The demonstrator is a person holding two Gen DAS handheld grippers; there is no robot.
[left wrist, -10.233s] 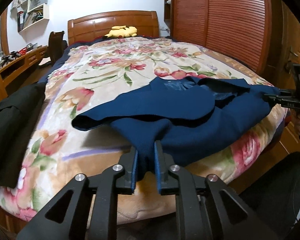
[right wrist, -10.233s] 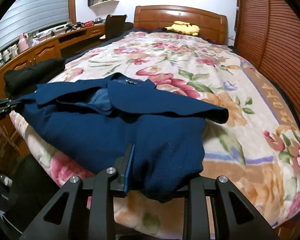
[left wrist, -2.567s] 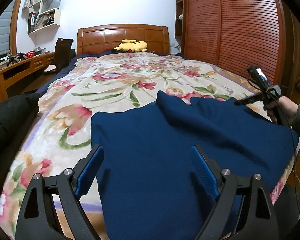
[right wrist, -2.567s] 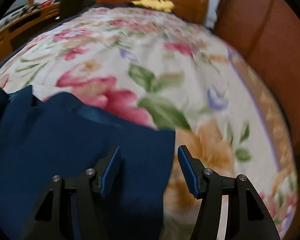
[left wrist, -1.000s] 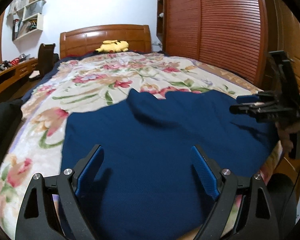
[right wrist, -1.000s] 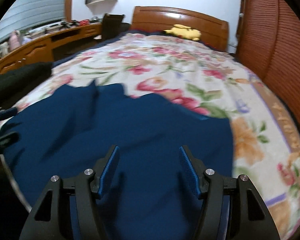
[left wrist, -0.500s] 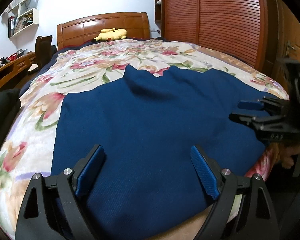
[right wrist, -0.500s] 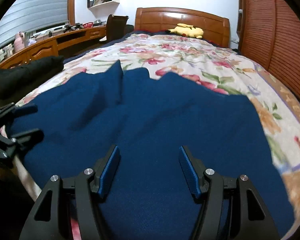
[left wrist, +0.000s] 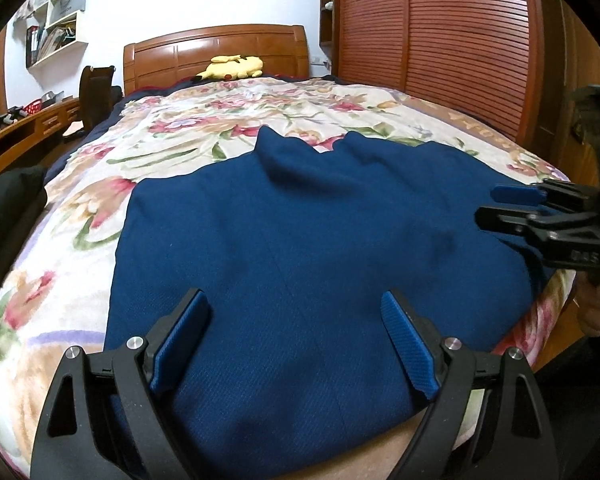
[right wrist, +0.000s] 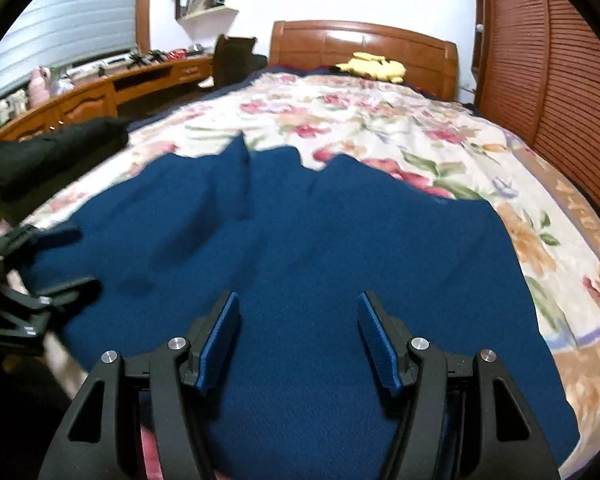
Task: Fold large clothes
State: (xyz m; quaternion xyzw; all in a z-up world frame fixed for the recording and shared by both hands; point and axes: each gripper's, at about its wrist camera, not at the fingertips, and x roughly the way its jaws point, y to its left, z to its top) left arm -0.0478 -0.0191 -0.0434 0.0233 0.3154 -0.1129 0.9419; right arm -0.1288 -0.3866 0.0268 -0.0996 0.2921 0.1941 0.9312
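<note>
Knit navy garment (left wrist: 300, 240) lies flat on our floral blanket (left wrist: 220, 112) at twelve o'clock, left gripper (left wrist: 296, 344) and right gripper (right wrist: 298, 340) both released above it.

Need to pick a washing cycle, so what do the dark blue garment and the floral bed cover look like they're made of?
Dark blue garment: likely a matte, thick woven or knit cloth; fine ribbed texture shows. Floral bed cover: probably plush fleece; its surface looks soft and fuzzy.

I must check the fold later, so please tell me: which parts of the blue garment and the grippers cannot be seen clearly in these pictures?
- Blue garment, left wrist view: near hem hidden behind the left gripper.
- Same garment, right wrist view: near edge behind the right gripper; far edge blurred.
- Underside and any sleeves: covered by the cloth itself.
- Left gripper, right wrist view: blurred, cut by the frame edge.
</note>
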